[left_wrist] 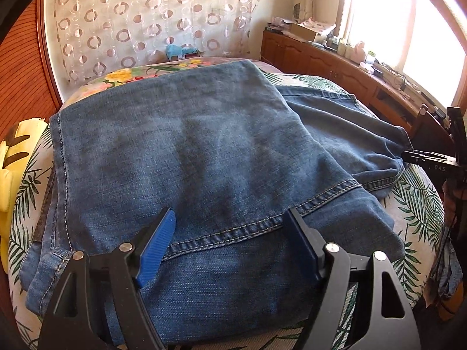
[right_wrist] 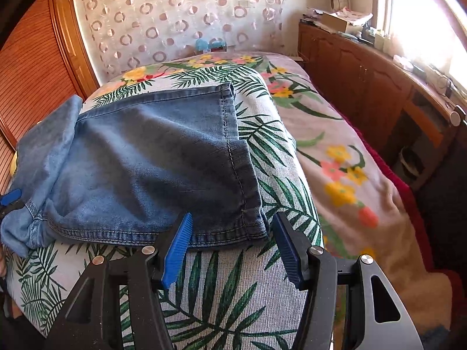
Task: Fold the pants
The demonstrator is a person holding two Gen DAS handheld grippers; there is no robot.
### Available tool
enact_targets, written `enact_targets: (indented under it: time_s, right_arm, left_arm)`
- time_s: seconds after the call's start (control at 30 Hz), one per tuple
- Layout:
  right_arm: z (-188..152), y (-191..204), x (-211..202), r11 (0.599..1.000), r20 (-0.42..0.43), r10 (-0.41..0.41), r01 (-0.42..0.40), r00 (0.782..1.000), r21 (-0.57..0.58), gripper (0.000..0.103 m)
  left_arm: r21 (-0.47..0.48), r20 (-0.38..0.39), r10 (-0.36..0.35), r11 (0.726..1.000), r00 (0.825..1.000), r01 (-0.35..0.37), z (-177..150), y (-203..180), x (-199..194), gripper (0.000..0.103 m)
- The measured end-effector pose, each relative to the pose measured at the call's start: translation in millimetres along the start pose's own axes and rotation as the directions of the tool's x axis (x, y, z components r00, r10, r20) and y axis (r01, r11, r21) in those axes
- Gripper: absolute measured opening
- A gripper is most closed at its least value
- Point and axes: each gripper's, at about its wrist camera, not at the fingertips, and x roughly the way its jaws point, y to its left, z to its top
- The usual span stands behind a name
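Observation:
Blue jeans lie folded on a palm-leaf cushion, with a stitched seam running across their near part. My left gripper stands open low over that seam, with denim spanning the gap between its blue pads and nothing pinched. In the right wrist view the leg ends lie stacked, hems toward the right. My right gripper is open at the near hem corner, which sits between the pads without being pressed. The right gripper's black frame shows at the left wrist view's right edge.
A floral blanket covers the bed to the right of the palm-leaf cushion. A wooden cabinet with clutter runs under the bright window. A yellow pillow lies at the left, beside a wooden slatted door.

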Motion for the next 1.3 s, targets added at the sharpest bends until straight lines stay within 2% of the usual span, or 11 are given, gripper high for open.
enact_targets:
  time_s: [0.1, 0.13, 0.2, 0.4, 0.57, 0.7, 0.87, 0.97, 1.13, 1.23, 1.3]
  right_arm:
    - [0.0, 3.5, 0.1, 1.0, 0.001, -0.022, 0.022, 1.0, -0.005, 0.037]
    - [0.6, 2.5, 0.4, 1.0, 0.0, -0.014, 0.014, 1.0, -0.002, 0.028]
    - [2.3, 0.0, 0.9, 1.0, -0.007, 0.022, -0.022, 1.0, 0.011, 0.019]
    - [10.9, 7.4, -18.5, 0.998, 0.06, 0.066, -0.066, 0.996, -0.012, 0.017]
    - [34.7, 25.4, -51.2, 0.988, 0.149, 0.154, -0.147, 0.977, -0.055, 0.017]
    - [55.9, 59.3, -79.0, 0.965, 0.215, 0.243, -0.212, 0.946, -0.156, 0.017]
    - [77.4, 109.7, -107.5, 0.905, 0.254, 0.382, -0.305, 0.889, -0.296, 0.017]
    - [87.7, 145.3, -117.4, 0.852, 0.239, 0.465, -0.359, 0.852, -0.381, 0.017]
    - [94.1, 199.8, -112.7, 0.772, 0.173, 0.549, -0.417, 0.817, -0.48, 0.017]
    - [94.6, 224.7, -94.8, 0.729, 0.09, 0.581, -0.467, 0.809, -0.501, 0.017]
    - [92.8, 238.0, -79.0, 0.72, 0.037, 0.569, -0.475, 0.822, -0.506, 0.017]
  left_arm:
    - [0.003, -0.003, 0.001, 1.0, 1.0, -0.001, -0.6, 0.5, -0.6, 0.077]
    - [0.005, -0.005, 0.002, 1.0, 1.0, -0.001, -0.6, 0.2, -1.3, 0.077]
    - [0.004, -0.01, 0.002, 1.0, 1.0, -0.002, -0.3, 0.3, -3.0, 0.077]
    - [-0.005, 0.012, 0.003, 1.0, 1.0, -0.003, 4.6, 1.8, -16.0, 0.077]
    - [-0.016, 0.064, 0.014, 1.0, 0.998, -0.013, 12.4, 5.2, -34.2, 0.077]
    - [-0.03, 0.085, 0.033, 0.999, 0.996, -0.031, 16.1, 12.0, -45.2, 0.077]
    - [-0.054, 0.115, 0.071, 0.996, 0.991, -0.065, 14.7, 23.3, -61.2, 0.077]
    - [-0.073, 0.132, 0.089, 0.994, 0.987, -0.08, 11.5, 31.6, -70.3, 0.077]
    - [-0.1, 0.126, 0.114, 0.99, 0.985, -0.101, 3.8, 44.2, -74.0, 0.077]
    - [-0.117, 0.116, 0.127, 0.987, 0.985, -0.113, -2.0, 53.1, -72.4, 0.077]
    - [-0.126, 0.113, 0.128, 0.986, 0.985, -0.114, -4.2, 58.4, -72.0, 0.077]
